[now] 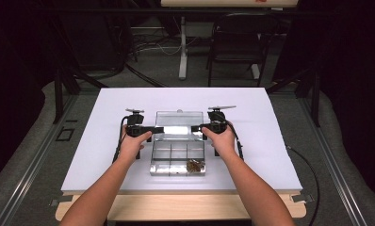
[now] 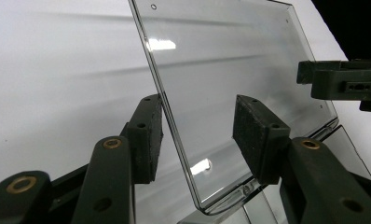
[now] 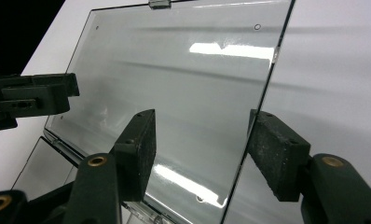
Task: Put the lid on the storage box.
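White tabletop (image 1: 105, 155) sat on a wooden bench in a dark room. Nearest the person: clear compartment box (image 1: 177, 162) mid-table, a brown clump (image 1: 194, 165) in its front right cell. Its clear lid (image 1: 178, 120) stood raised behind the tray, hinged at the back. Left gripper (image 1: 150, 128) came at the lid's left edge, right gripper (image 1: 197, 127) at its right edge, both level and pointing inward. Beyond the table: a black chair (image 1: 237, 42) and a white stand leg (image 1: 183, 47) with cables on the floor.

Left gripper view: jaws partly open, straddling the lid's (image 2: 230, 70) edge; left pad at or just beside the plastic, right pad apart from it, so no firm grip. Right gripper's tip (image 2: 342, 81) showed across the panel.

Right gripper view: jaws wide, lid (image 3: 174, 84) edge between them, near the right pad; contact couldn't be confirmed. Latch tab (image 3: 158, 3) at the lid's top edge was clearest there.
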### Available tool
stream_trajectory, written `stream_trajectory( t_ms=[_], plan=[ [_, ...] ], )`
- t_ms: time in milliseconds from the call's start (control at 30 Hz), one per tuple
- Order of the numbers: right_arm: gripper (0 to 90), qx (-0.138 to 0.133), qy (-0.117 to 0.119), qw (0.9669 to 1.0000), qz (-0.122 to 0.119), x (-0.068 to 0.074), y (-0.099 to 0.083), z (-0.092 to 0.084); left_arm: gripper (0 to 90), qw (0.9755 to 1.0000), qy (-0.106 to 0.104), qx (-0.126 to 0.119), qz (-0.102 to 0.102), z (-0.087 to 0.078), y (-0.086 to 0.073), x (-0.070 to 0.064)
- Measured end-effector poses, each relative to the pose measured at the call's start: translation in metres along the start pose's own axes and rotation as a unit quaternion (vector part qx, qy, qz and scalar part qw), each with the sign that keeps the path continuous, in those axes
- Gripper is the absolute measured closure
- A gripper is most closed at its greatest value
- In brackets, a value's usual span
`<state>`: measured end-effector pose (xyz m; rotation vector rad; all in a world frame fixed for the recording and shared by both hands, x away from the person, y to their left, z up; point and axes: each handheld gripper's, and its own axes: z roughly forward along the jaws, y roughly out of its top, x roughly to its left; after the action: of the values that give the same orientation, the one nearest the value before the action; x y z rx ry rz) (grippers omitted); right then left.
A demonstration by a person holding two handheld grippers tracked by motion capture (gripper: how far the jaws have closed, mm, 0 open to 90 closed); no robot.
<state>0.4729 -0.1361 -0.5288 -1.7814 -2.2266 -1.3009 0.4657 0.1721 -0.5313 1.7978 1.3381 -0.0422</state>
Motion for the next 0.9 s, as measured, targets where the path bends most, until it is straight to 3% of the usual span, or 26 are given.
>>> stream_trajectory(
  t_ms=[900],
  plan=[
    [42.9,-0.016,-0.003,0.9997,-0.019,0.011,0.002,-0.013,55.7,0.9998,0.004,-0.010,0.018,-0.011,0.003,-0.008]
  ],
)
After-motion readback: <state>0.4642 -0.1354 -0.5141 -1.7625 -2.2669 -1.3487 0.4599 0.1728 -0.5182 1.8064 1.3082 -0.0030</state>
